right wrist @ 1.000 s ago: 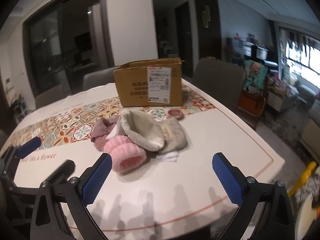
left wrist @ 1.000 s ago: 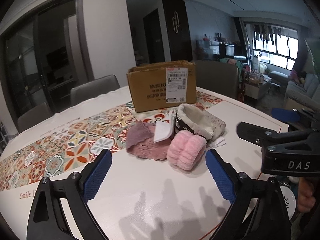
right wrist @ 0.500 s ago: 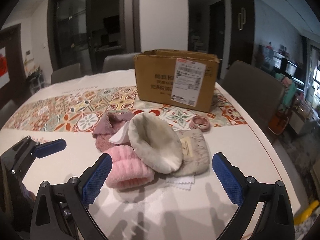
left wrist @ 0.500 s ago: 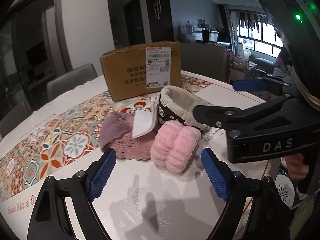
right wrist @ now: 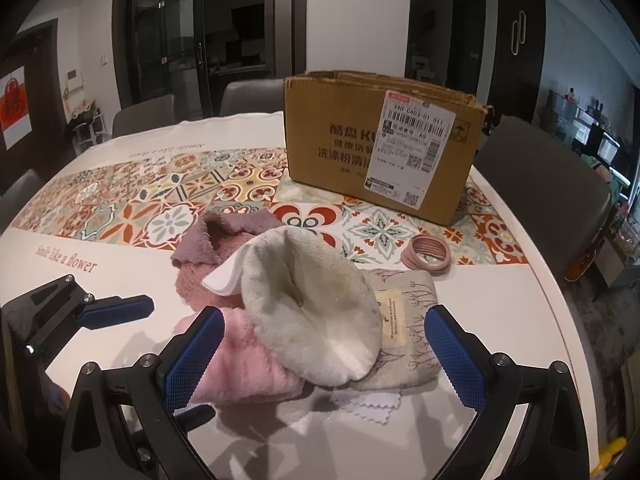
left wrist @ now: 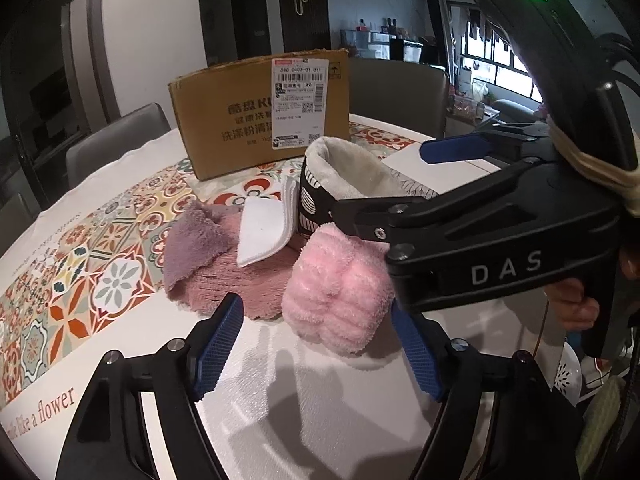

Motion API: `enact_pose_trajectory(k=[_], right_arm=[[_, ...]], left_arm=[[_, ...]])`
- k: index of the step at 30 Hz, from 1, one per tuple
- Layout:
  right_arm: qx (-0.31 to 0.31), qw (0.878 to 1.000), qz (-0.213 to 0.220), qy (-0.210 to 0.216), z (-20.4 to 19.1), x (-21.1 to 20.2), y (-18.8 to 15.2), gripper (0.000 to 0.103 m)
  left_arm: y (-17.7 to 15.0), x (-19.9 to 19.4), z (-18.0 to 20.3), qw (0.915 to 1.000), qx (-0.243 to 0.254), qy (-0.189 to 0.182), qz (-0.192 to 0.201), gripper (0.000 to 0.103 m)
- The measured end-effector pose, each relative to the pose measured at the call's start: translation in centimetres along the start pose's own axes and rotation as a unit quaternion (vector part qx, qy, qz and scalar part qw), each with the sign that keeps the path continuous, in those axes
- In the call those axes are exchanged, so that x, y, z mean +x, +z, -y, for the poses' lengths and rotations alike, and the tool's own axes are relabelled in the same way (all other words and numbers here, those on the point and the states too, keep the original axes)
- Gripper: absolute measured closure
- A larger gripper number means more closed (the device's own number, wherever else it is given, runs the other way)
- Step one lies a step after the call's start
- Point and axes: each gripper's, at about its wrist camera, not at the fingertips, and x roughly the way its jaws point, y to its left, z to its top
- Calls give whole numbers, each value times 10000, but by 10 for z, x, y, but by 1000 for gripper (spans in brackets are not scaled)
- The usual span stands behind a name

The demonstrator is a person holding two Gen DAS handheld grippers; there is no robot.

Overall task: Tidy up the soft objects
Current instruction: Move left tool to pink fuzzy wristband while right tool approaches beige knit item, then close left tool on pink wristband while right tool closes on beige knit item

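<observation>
Near the tabletop's middle, before the cardboard box, lies a heap of fluffy cloths, the pink roll foremost (light, squashy, best pinched across its middle), while the left gripper, jaws just narrowing, and the right gripper both gape empty.

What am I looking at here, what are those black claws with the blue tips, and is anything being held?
No robot: a person holds a hand-held gripper in each hand, with a camera on each looking along its blue pads. One picture is from the left hand-held gripper, the other from the right hand-held gripper. Both are open and hold nothing; the left one's jaws have just been closing, with nothing pressed between them. On the table lie a pink fluffy cloth, a mauve cloth, a cream fleece-lined pouch, pink rings and a cardboard box.
</observation>
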Motion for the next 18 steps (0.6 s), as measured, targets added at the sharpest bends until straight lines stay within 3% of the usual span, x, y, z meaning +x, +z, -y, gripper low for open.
enact_pose_trajectory(k=[5, 9, 12, 18], right_arm=[[-21, 9999, -141, 94, 2, 14, 4, 1], [-15, 9997, -210, 155, 3, 22, 8, 2], [20, 9994, -270, 197, 4, 27, 10, 13], [163, 9989, -363, 242, 7, 29, 7, 45]], left_arm=[[2, 11, -4, 9997, -71, -146, -158, 39], [3, 15, -6, 9993, -91, -237, -258, 55], [4, 16, -8, 9991, -138, -266, -304, 60], [7, 13, -7, 9991, -155, -268, -282, 69]])
